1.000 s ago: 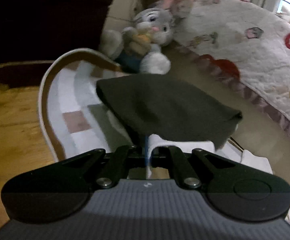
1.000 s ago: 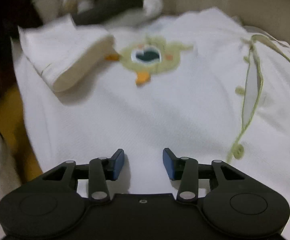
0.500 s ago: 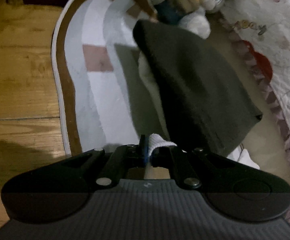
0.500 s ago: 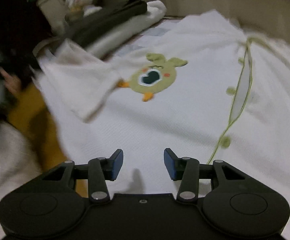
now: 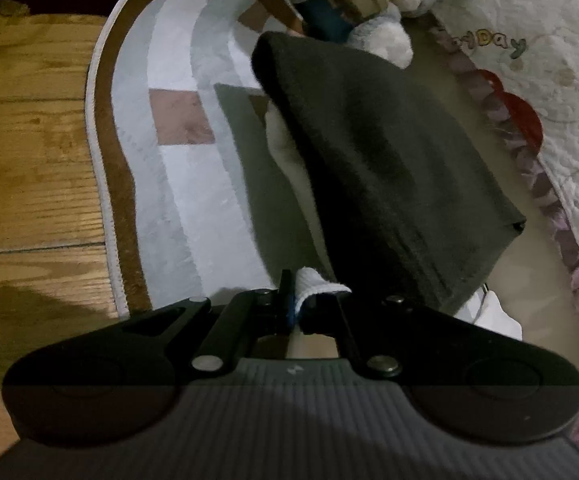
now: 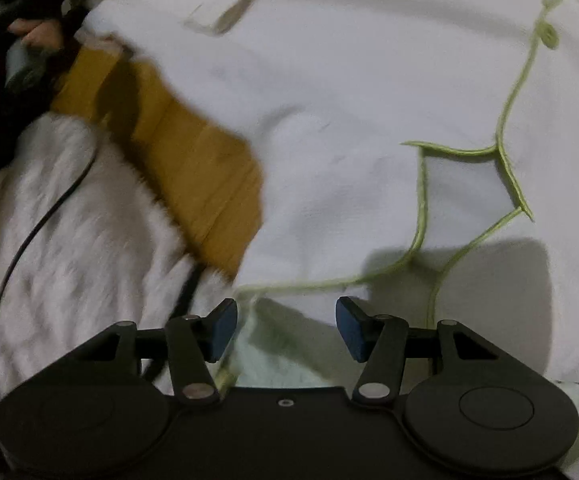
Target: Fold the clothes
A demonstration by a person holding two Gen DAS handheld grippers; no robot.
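Observation:
A white garment [image 6: 349,80] with green trim lies spread out, its neckline [image 6: 469,184] showing in the right wrist view. My right gripper [image 6: 285,328] hovers over the hem just below that neckline. Its jaws are opening, and the pads press on nothing. In the left wrist view my left gripper [image 5: 291,300] is shut on a white ribbed edge of cloth [image 5: 317,286]. Beyond it a folded dark grey garment [image 5: 389,160] rests on a cream one [image 5: 285,144] on the rug.
A white, pink and brown rug [image 5: 177,128] lies on a wood floor [image 5: 29,160]. Stuffed toys [image 5: 369,8] sit at the far end and a quilted bed cover [image 5: 549,80] runs along the right. Top left in the right wrist view are a person's hand [image 6: 37,36], pale fluffy cloth [image 6: 69,220] and a black cable [image 6: 41,220].
The left gripper dipped toward the rug and rolled, still holding the white edge. The right gripper swung from over the green print to the neckline, and its jaws widened.

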